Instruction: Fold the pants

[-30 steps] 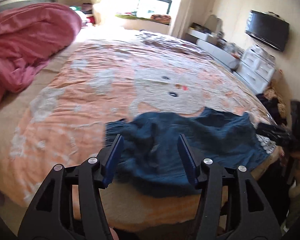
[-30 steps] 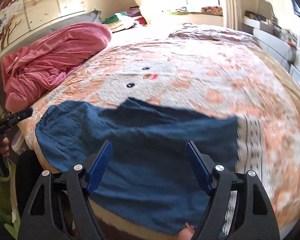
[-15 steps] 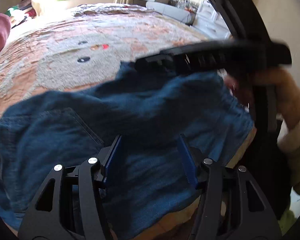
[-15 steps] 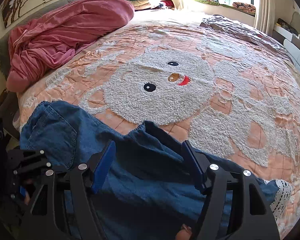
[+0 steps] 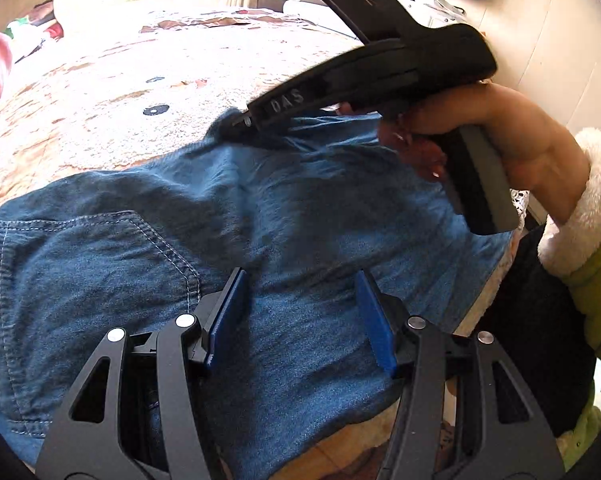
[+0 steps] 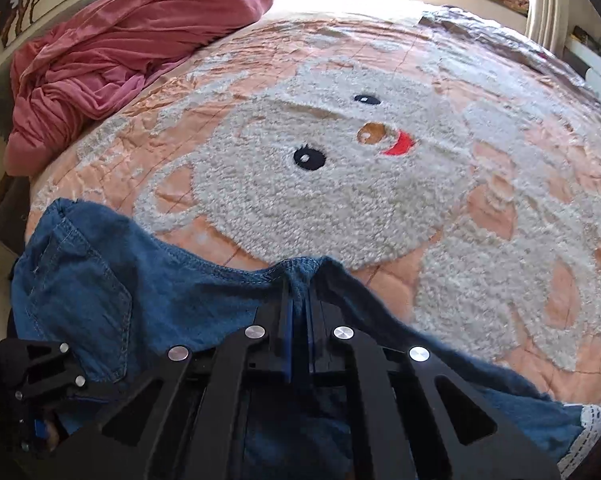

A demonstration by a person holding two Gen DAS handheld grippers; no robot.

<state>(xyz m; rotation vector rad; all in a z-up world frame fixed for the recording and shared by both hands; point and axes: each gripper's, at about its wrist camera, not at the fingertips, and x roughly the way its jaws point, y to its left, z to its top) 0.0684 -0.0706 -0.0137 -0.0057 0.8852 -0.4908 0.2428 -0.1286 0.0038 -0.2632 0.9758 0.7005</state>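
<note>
Pants [image 6: 148, 300], blue denim, lie crumpled along the near edge of the bed [image 6: 480, 184], waist and back pocket to the left in the right wrist view, one lace-trimmed hem at lower right.

Right gripper [image 6: 298, 280]: jaws have just been closing and now stand pressed together, pinching a raised fold of denim at the far edge of the pants, about the crotch seam. The left wrist view shows the same gripper [image 5: 240, 122] nose-down on that edge, with a hand [image 5: 500, 140] on its grip.

Left gripper [image 5: 300, 312]: jaws spread, hovering over the flat denim beside the pocket. Nothing is between the pads; whether the tips touch cloth I cannot tell.

Step in hand, by my judgement: first hold taken, ahead of spreading or folding. The next move calls for the left gripper to take its own hold on the waist side, so both can lift and lay the cloth flat.

Room: the quilt beyond the pants is open across its middle. A pink blanket [image 6: 132, 52] is heaped at far left, well apart. The near mattress edge lies just under the pants; cloth could slide off there.
</note>
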